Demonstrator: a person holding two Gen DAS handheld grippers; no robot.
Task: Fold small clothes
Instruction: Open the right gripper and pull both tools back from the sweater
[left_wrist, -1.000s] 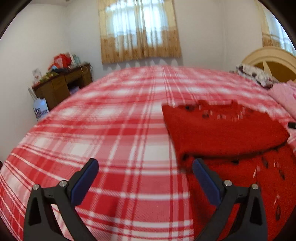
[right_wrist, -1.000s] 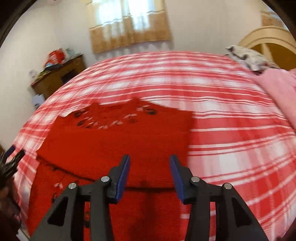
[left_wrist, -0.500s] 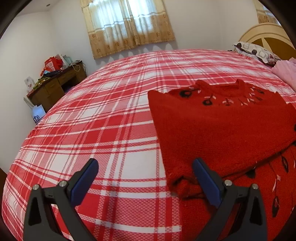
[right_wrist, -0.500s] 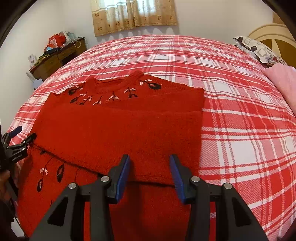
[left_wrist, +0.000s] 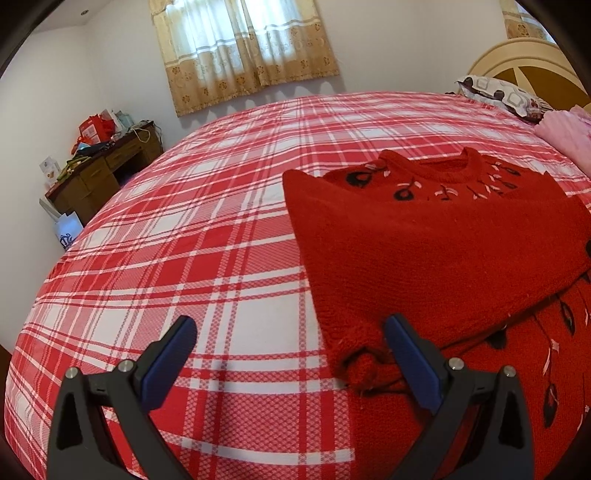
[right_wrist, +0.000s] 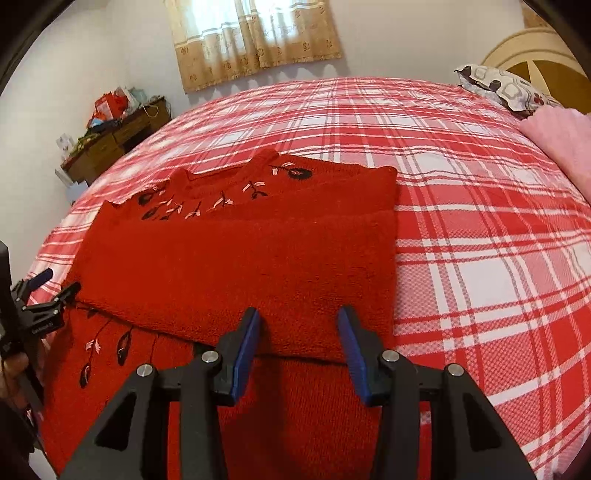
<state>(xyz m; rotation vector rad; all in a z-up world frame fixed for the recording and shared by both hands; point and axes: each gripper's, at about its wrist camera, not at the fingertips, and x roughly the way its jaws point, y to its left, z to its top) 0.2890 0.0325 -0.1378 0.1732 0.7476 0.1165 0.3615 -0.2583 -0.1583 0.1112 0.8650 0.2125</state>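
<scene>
Left gripper (left_wrist: 291, 328) nearer red sweater (left_wrist: 436, 251), seemingly empty.

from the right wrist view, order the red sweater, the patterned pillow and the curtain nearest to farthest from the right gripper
1. red sweater: directly under and ahead of the right gripper, on the plaid bed.
2. patterned pillow: far right, at the head of the bed.
3. curtain: on the back wall, past the bed's far edge.

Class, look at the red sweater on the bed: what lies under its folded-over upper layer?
Under the fold, the red sweater shows its own embroidered lower body, on the plaid bedspread. The sleeves are hidden.
</scene>
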